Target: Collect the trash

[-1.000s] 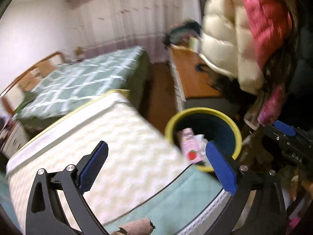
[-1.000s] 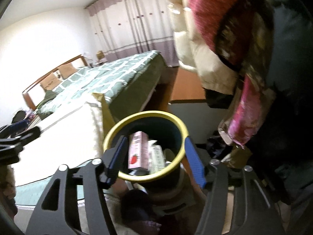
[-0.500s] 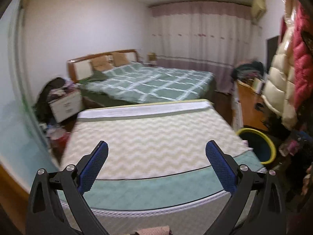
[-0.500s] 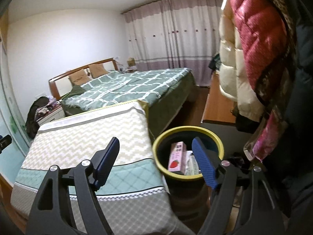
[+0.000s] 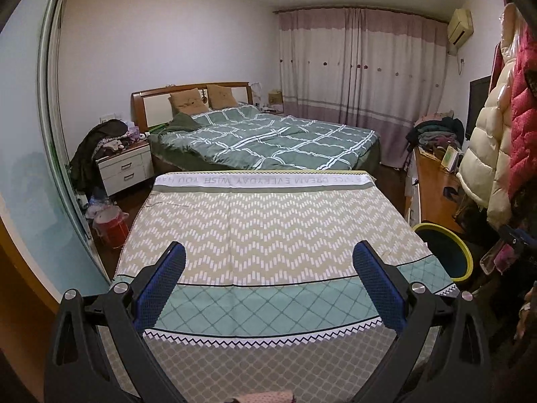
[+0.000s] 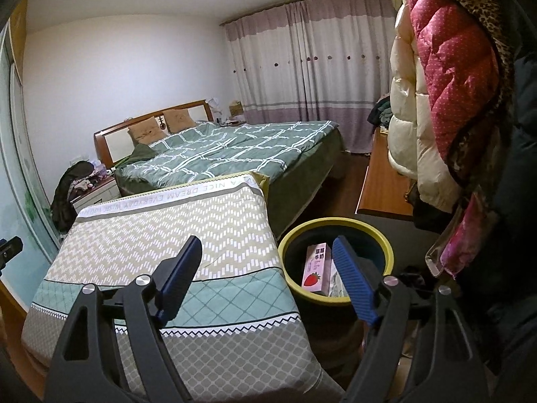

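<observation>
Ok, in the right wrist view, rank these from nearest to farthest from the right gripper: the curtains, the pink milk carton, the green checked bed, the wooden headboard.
From the right gripper, jaws opening with nothing between them:
1. Pink milk carton, in the yellow-rimmed bin just ahead, by the right finger.
2. Green checked bed, mid-room, beyond the patterned cloth.
3. Wooden headboard, far left, and curtains, back wall: too close to call.

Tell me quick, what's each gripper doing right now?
Left gripper: open, holding nothing.
Right gripper: jaws opening, nothing between them.
</observation>
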